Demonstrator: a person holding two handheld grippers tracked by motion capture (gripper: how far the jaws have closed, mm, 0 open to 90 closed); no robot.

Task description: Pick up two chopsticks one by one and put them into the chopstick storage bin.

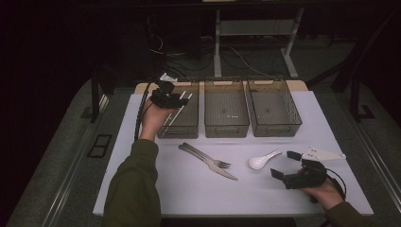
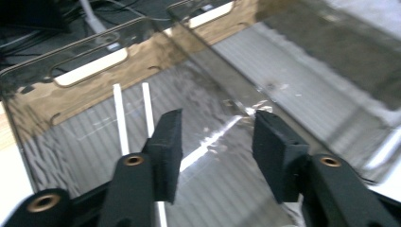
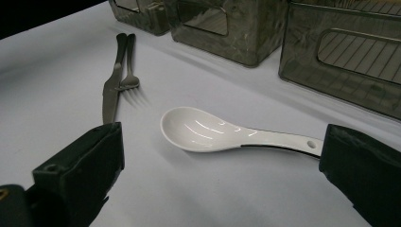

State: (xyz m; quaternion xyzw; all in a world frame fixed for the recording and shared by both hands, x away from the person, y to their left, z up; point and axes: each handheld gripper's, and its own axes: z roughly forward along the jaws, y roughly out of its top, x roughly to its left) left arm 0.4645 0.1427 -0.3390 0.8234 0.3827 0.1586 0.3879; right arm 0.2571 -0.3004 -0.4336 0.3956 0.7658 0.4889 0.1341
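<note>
Nearest the person, the right gripper (image 1: 283, 166) sits low on the table (image 1: 189, 194) with its jaws spread wide and nothing between them, lined up on the white spoon (image 1: 263, 160) that lies just in front of it, bowl to the left and handle angled toward the far right. I'd guess the spoon is the next pick. My worry is that it's glossy and rounded, so a pinch on the bowl could squirt it sideways, and the thin handle lies flat, so the jaws might just scrape the table. To the left of the spoon a knife (image 1: 208, 163) and fork (image 1: 213, 161) lie touching each other, so dragging the spoon that way could knock them. Further back are three smoky plastic bins in a row: the middle bin (image 1: 226, 109) and right bin (image 1: 274, 109) look empty, while the left bin (image 1: 181, 113) holds a pair of white chopsticks (image 2: 133, 118). The left gripper (image 2: 217, 146) hangs over that left bin, jaws apart and empty.
</note>
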